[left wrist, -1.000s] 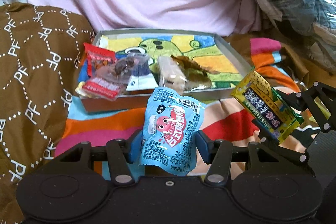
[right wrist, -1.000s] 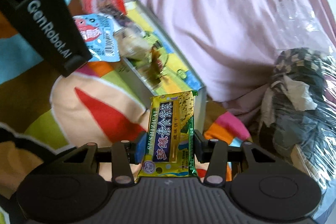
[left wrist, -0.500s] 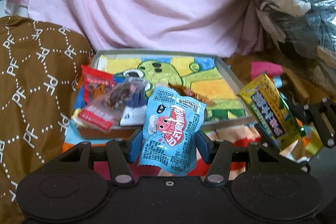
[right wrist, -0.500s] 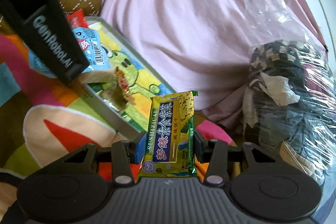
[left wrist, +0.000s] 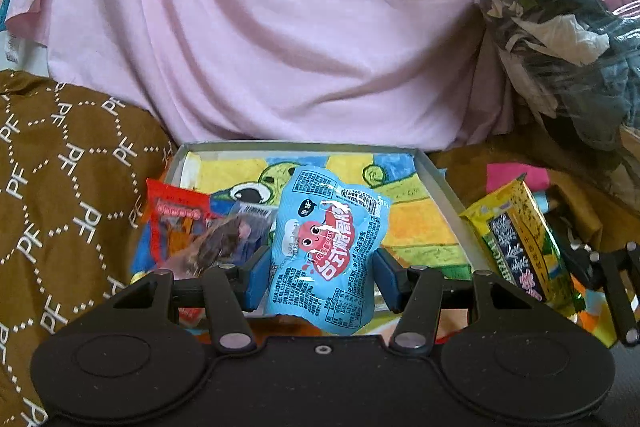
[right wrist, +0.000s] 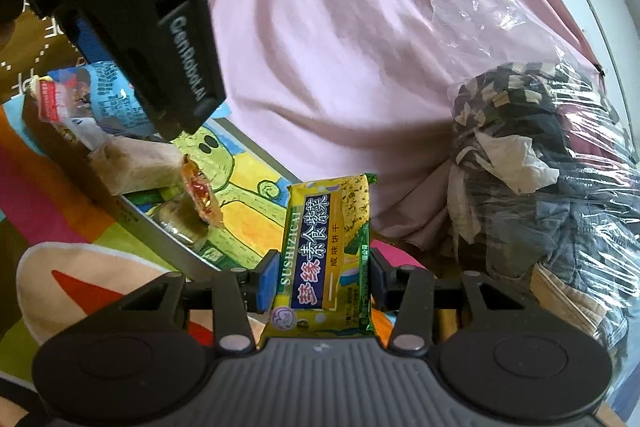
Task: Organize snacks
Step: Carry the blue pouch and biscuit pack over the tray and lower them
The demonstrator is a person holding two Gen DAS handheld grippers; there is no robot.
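Two snacks aloft at once, both carried toward the shallow tray [left wrist: 436, 183] with its cartoon-printed floor. Left gripper [left wrist: 320, 277] clamped across the lower half of the blue pouch [left wrist: 326, 247], blue pads pressing in from three and nine o'clock, top of the pouch standing free above the tray's near edge. Right gripper [right wrist: 322, 285] likewise clamped on the yellow cracker packet [right wrist: 324, 255], held upright by its lower part, out at about three o'clock from the blue pouch in the left wrist view, just outside the tray's right wall. Blue pouch judged light, puffy and soft, film glossy and likely slippery; best held as now, across the filled body rather than by the thin sealed edge, with a gentle squeeze so nothing inside gets crushed. Yellow packet judged light too but stiffer, crackers inside probably brittle, so a flat pinch on the long sides, no twisting. Already lying at the tray's left end, near nine o'clock: a red packet [left wrist: 176, 217] and a clear-wrapped dark snack [left wrist: 228, 241], with a pale wrapped pastry [right wrist: 140, 155] seen from the right wrist. Free floor remaining toward the tray's right half, probably the easier place to set either one down.
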